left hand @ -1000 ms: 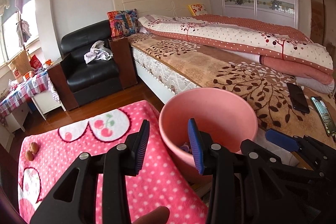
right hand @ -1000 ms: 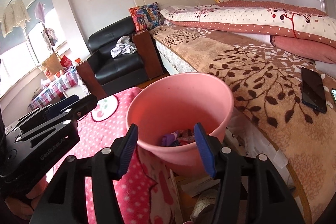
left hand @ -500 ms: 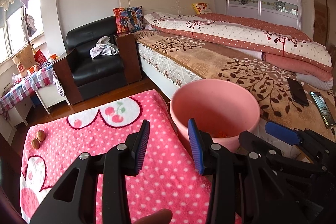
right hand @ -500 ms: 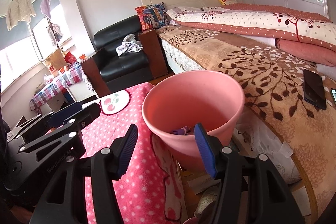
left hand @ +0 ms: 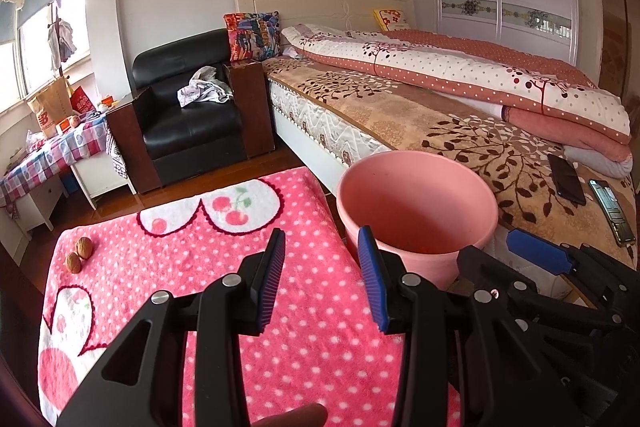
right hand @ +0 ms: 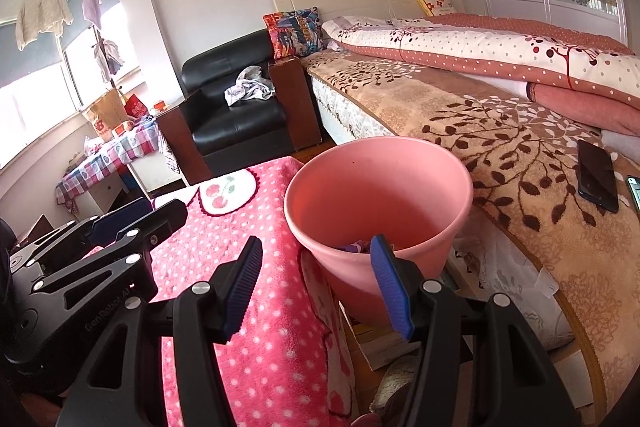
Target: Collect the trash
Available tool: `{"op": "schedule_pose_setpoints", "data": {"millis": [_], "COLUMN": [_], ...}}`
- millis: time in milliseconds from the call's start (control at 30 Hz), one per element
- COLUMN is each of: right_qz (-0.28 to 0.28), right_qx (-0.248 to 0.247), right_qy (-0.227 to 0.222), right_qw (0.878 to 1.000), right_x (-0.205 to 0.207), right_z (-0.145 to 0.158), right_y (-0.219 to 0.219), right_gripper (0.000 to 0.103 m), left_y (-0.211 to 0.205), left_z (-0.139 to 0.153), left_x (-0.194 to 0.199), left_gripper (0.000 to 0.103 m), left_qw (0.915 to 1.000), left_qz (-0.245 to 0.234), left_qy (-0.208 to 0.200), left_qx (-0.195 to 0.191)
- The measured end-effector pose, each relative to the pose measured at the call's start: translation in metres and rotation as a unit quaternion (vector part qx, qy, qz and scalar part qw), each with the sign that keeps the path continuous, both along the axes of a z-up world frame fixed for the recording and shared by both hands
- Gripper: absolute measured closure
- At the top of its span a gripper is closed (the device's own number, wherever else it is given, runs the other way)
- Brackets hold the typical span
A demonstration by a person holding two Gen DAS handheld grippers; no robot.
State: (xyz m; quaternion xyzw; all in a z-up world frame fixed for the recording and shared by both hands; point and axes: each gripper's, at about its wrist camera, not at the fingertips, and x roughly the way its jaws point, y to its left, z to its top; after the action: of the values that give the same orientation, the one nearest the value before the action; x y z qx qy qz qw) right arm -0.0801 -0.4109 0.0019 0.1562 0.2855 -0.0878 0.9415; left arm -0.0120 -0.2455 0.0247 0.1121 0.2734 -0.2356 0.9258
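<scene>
Down in the pink bucket (right hand: 378, 187), only scraps of purple trash (right hand: 354, 247) peeking past the right gripper's (right hand: 320, 285) blue fingertip (right hand: 390, 283), most of the bottom hidden (too little showing to name the pieces). From the left wrist view, a hint of orange inside the bucket (left hand: 416, 195), nothing clearer. Left gripper (left hand: 322, 277) spread moderately wide, nothing between the pads, poised over the pink polka-dot cherry blanket (left hand: 200, 247). Right gripper parted about the same, empty too, right fingertip overlapping the bucket's near rim at 6 o'clock, contact impossible to judge. Two walnuts (left hand: 79, 255) lying at 9 o'clock on the blanket, touching each other. Bucket wedged between blanket and bed (right hand: 500, 139). Two phones (left hand: 566, 179) at 3 o'clock on the bedspread, one cut by the frame edge.
</scene>
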Motion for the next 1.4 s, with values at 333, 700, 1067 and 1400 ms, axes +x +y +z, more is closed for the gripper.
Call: {"op": "schedule_pose_setpoints", "data": {"millis": [333, 700, 1067, 1400], "right_qz": [-0.018, -0.022, -0.024, -0.023], "right_qx": [0.004, 0.014, 0.026, 0.028], "right_qy": [0.002, 0.003, -0.001, 0.0], "right_qw": [1.0, 1.0, 0.999, 0.999], "right_x": [-0.002, -0.004, -0.005, -0.005], "right_z": [-0.001, -0.008, -0.013, -0.015], "right_y": [-0.002, -0.01, -0.016, -0.016], "right_gripper": [0.047, 0.047, 0.047, 0.047], "left_y": [0.009, -0.002, -0.009, -0.007], "left_z": [-0.003, -0.011, -0.016, -0.017], "left_x": [0.003, 0.003, 0.001, 0.002], "left_gripper": [0.065, 0.065, 0.065, 0.065], "left_qw": [1.0, 0.9998, 0.9997, 0.9997], "left_qz": [0.006, 0.004, -0.002, 0.003], "left_qy": [0.006, 0.013, 0.014, 0.015], "left_qx": [-0.001, 0.012, 0.022, 0.021]}}
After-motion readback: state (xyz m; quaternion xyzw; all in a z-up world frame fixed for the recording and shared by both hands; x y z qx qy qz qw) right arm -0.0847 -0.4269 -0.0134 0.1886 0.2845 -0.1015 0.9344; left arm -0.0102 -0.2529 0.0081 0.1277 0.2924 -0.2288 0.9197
